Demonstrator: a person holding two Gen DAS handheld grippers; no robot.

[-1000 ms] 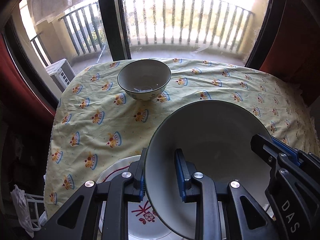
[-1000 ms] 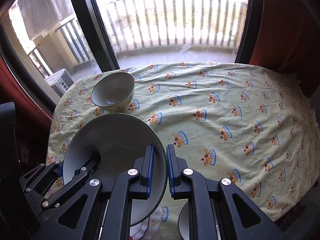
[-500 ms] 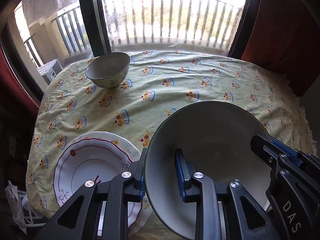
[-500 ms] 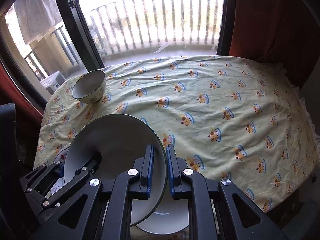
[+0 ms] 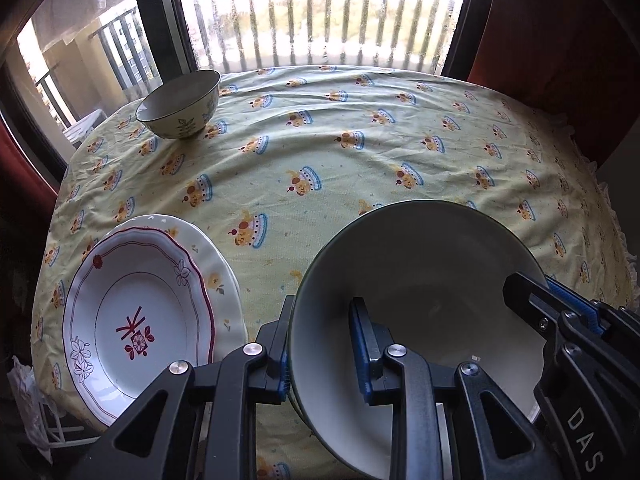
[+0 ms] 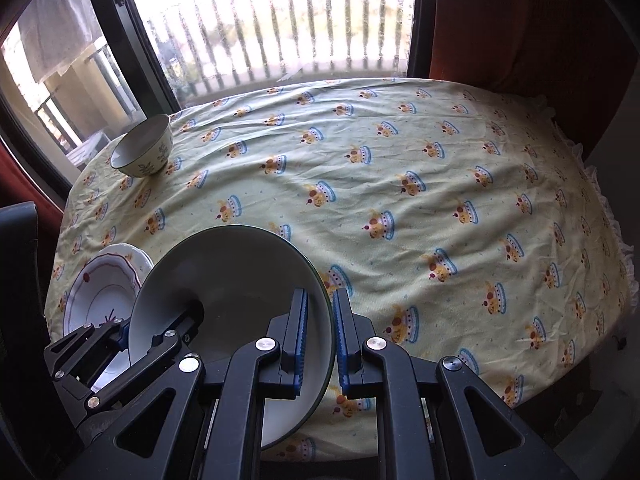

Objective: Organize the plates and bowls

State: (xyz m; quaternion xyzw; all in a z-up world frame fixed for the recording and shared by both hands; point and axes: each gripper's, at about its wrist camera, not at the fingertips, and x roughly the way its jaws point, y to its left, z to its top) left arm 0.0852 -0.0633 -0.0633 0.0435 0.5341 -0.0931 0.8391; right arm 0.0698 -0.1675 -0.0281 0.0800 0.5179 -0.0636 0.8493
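Observation:
Both grippers hold a large pale bowl with a dark green rim over the near part of the table. My left gripper is shut on its left rim, one finger outside and one inside. On the opposite rim my right gripper is shut; it also shows in the left wrist view. A white plate with red flower pattern lies on a larger plate to the bowl's left. A small leaf-patterned bowl stands at the far left corner.
A yellow tablecloth with crown prints covers the table; its frilled edge drops off at the right. Behind stands a window with a balcony railing, flanked by red curtains. A dark chair back is at the left.
Both grippers have carried the large bowl to the right and slightly down. The patterned plates, once under the bowl, now lie clear to its left. The small bowl has shifted away left in view.

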